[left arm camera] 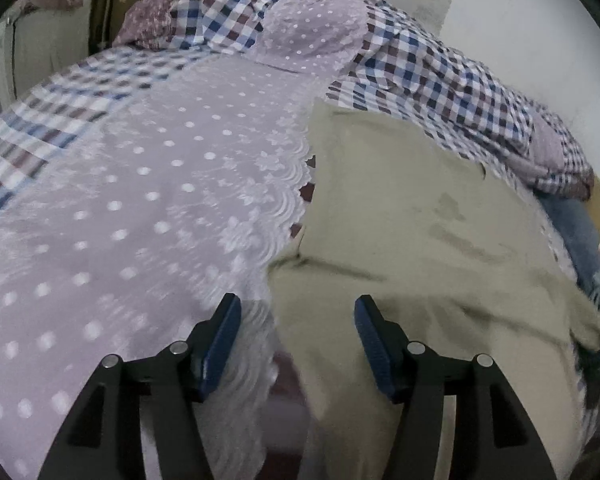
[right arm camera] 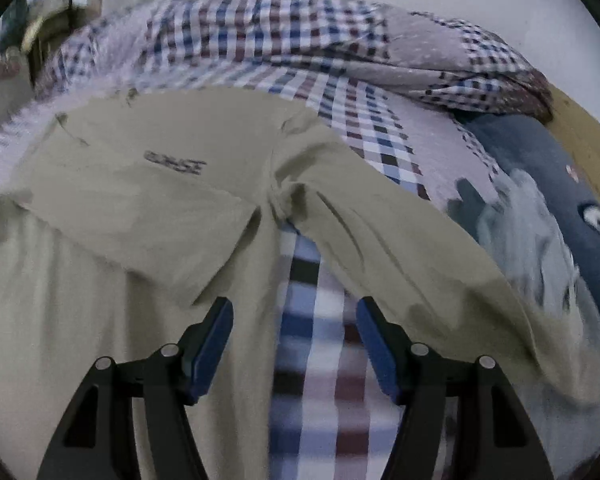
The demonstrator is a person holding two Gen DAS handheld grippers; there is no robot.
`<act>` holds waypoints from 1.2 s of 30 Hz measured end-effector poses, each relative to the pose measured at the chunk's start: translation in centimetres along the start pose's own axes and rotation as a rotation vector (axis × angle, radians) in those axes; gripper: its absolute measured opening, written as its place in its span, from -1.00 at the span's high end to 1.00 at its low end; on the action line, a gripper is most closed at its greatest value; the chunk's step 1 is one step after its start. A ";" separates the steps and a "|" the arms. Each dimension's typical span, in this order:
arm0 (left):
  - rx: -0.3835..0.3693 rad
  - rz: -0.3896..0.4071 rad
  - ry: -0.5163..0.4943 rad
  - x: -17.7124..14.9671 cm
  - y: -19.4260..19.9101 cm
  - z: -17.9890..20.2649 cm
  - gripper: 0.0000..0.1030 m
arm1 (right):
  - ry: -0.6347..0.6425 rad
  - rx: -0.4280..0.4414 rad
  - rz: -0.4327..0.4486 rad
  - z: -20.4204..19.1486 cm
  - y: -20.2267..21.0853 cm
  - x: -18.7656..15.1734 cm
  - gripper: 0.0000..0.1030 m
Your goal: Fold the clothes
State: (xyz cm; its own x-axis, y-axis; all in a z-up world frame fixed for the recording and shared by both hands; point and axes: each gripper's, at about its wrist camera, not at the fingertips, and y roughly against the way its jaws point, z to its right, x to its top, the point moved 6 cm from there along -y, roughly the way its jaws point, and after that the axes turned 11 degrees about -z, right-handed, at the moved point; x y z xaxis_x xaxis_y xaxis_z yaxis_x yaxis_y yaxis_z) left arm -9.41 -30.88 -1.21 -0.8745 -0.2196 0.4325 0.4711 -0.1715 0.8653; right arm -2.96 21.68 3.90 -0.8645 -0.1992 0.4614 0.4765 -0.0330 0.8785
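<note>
Both tongs spread, empty: left tongs (left arm camera: 296, 312), right tongs (right arm camera: 294, 312). Beige shirt (right arm camera: 140, 200) half-folded on the bed (left arm camera: 140, 200). Risk: loose sleeve (right arm camera: 400, 248) snags, undoing the fold.

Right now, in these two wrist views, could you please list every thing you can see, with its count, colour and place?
beige cotton garment with dark lettering: one, beige, spread on the bed, one side folded over.
lilac dotted lace bed cover: one, pale lilac with white dots, left of the garment.
checked sheet: one, white with blue and maroon squares, under the garment.
checked quilt with lilac patches: one, bunched at the far end of the bed.
blue denim jeans: one, blue, at the bed's right edge.
dark blue and pale grey clothing: a heap, count unclear, right of the garment.
left hand-held gripper: one, black with blue pads, open over the garment's left edge.
right hand-held gripper: one, same colours, open, nothing between the pads.
</note>
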 end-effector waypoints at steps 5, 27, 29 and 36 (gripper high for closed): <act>0.033 0.039 -0.048 -4.3 3.9 -0.3 -0.23 | -0.083 0.087 0.051 1.3 3.8 -4.1 -0.37; -0.111 -0.023 0.147 -20.7 14.3 -7.4 -0.23 | -0.218 0.346 0.024 1.1 8.6 -21.8 -0.37; -0.127 -0.065 0.174 -22.2 14.2 -7.3 -0.23 | -0.202 0.352 0.035 0.6 9.0 -22.0 -0.37; -0.156 -0.162 0.226 -26.3 13.9 -5.8 -0.23 | -0.052 0.332 0.071 -3.6 10.1 -21.8 -0.37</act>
State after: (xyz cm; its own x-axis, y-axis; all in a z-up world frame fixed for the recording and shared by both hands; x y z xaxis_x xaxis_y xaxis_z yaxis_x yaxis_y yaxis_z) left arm 20.79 -33.05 -1.98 -0.8998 -0.3826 0.2097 0.3552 -0.3633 0.8613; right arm 21.25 22.20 2.30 -0.8421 -0.1392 0.5210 0.4651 0.3016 0.8323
